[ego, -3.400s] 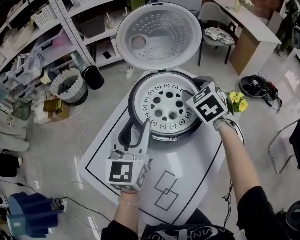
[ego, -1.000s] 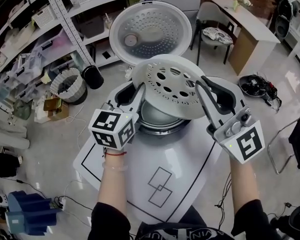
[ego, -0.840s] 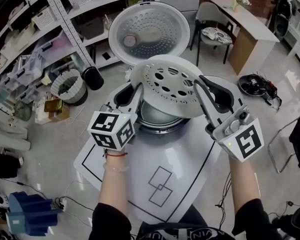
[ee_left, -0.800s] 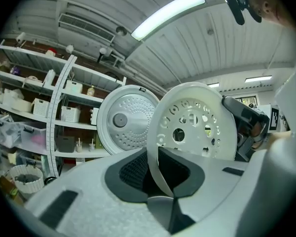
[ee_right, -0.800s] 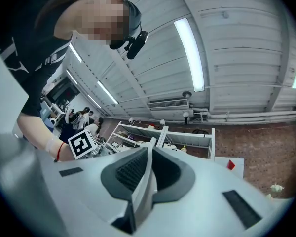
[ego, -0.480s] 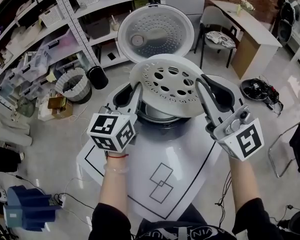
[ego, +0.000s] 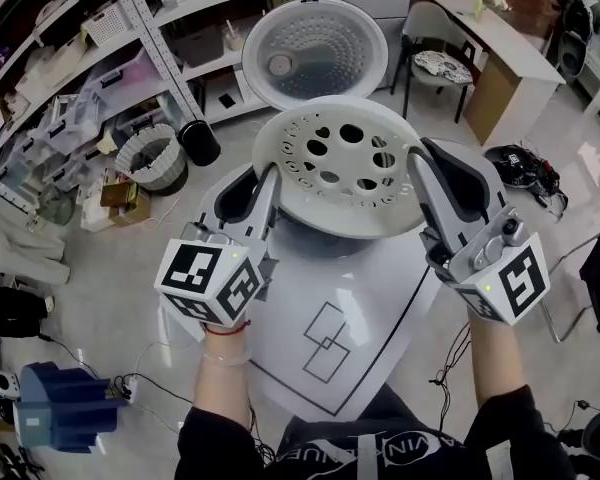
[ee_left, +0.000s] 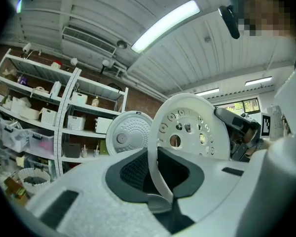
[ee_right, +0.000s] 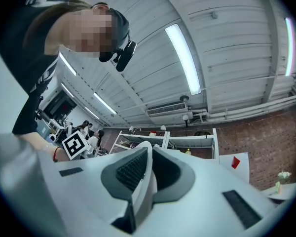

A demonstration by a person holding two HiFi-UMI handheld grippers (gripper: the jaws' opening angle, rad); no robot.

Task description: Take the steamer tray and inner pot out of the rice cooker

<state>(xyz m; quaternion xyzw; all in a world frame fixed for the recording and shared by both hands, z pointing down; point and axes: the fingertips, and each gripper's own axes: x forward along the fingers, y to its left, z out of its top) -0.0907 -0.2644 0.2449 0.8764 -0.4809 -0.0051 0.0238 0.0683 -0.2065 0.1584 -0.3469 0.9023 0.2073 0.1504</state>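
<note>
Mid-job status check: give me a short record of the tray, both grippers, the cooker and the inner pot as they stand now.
steamer tray: lifted out, held in the air over the rice cooker
left gripper: shut on the tray's left rim; its jaws have just been closing on it
right gripper: shut on the tray's right rim
lid: open, swung back behind the cooker
inner pot: hidden under the tray in every view
step left: set the tray down, then take out the pot

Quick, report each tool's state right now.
Left tool: closed on the steamer tray rim; its jaws have just been closing further.
Right tool: closed on the tray's opposite rim.
</note>
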